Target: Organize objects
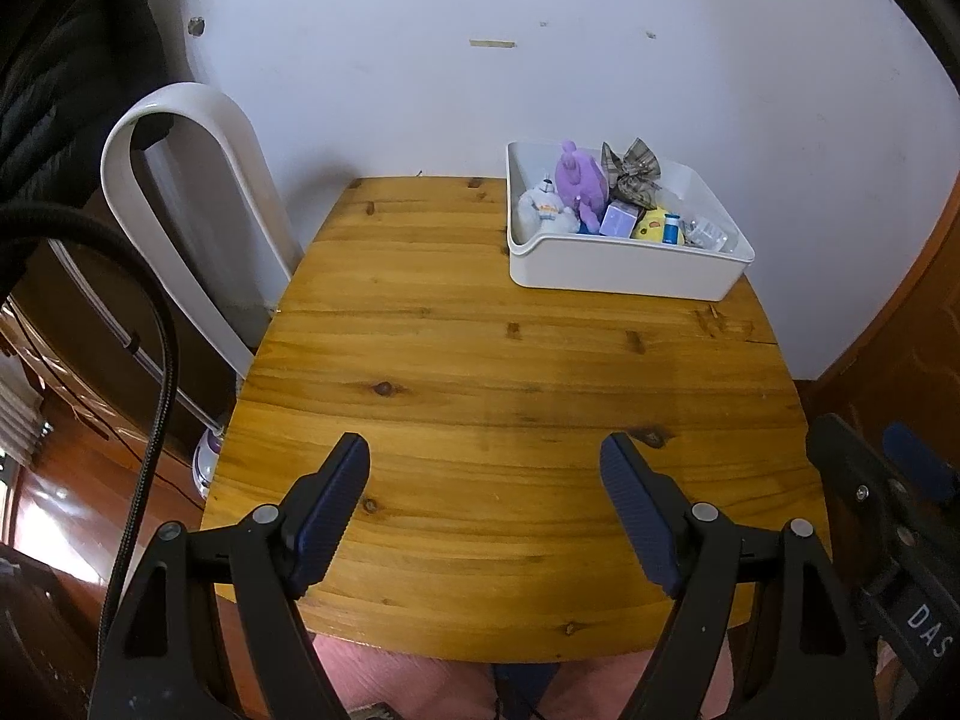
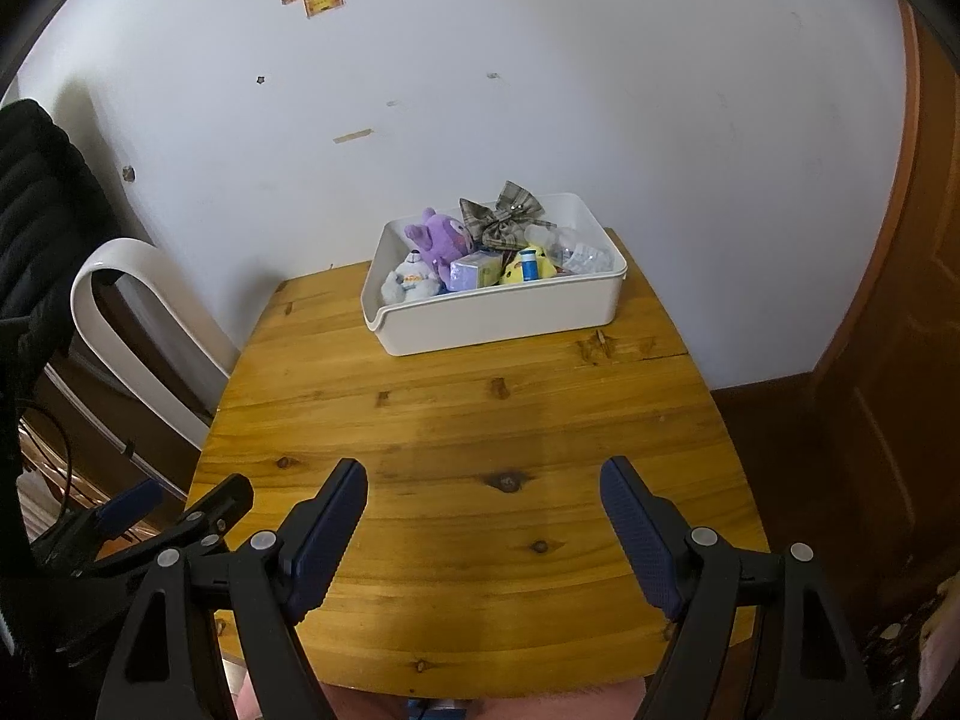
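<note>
A white plastic bin [image 1: 624, 267] [image 2: 498, 315] stands at the far right of the wooden table [image 1: 480, 372] [image 2: 468, 432], near the wall. Inside it lie a purple plush [image 1: 577, 177] [image 2: 437, 240], a white plush [image 1: 543, 204] [image 2: 411, 282], a plaid bow [image 1: 633, 171] [image 2: 504, 217], a lilac box [image 1: 619, 219] [image 2: 475, 271], a yellow toy [image 1: 654, 225] [image 2: 528, 264] and a clear plastic bottle [image 2: 570, 249]. My left gripper [image 1: 485, 450] hangs open over the table's near part with nothing between its fingers. My right gripper [image 2: 483, 471] is open and empty too, well short of the bin.
A white looped appliance [image 1: 180, 228] [image 2: 138, 336] stands left of the table by the wall. A dark padded garment [image 2: 36, 210] hangs at the far left. A wooden door [image 2: 900, 330] is on the right. A black cable [image 1: 150, 408] runs past the left edge.
</note>
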`<action>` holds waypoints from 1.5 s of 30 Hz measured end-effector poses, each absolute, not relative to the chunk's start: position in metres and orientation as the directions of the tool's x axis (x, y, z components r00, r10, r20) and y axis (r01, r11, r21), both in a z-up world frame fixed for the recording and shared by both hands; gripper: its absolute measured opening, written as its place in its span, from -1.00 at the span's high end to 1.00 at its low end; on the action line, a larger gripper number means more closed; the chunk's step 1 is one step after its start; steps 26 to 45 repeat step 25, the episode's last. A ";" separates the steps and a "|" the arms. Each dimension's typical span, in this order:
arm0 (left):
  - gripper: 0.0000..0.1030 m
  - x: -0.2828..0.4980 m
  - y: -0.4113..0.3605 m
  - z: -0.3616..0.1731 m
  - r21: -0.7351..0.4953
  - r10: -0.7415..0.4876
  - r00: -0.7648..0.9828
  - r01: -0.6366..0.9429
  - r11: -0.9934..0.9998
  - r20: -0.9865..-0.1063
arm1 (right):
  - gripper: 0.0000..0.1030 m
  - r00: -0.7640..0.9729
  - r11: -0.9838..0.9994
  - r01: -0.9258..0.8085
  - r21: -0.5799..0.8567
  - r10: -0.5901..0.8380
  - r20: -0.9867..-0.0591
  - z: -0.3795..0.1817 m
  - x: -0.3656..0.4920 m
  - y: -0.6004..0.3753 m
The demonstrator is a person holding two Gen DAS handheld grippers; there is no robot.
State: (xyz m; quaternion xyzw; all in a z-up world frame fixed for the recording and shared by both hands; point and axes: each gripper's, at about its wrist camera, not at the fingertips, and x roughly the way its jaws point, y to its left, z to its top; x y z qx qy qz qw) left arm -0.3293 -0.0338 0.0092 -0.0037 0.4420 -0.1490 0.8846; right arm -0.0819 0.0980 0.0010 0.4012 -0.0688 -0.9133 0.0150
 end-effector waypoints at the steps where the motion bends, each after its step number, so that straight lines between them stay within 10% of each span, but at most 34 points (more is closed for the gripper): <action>1: -0.59 -0.329 -0.034 0.009 -0.138 -0.267 0.566 0.260 0.956 -0.780 | -0.57 -0.678 -0.990 -0.027 0.137 -0.083 -0.731 0.001 -0.082 0.098; 45: -0.59 -0.331 -0.036 0.003 -0.139 -0.261 0.560 0.252 0.958 -0.786 | -0.57 -0.676 -0.993 -0.024 0.118 -0.071 -0.733 -0.007 -0.081 0.095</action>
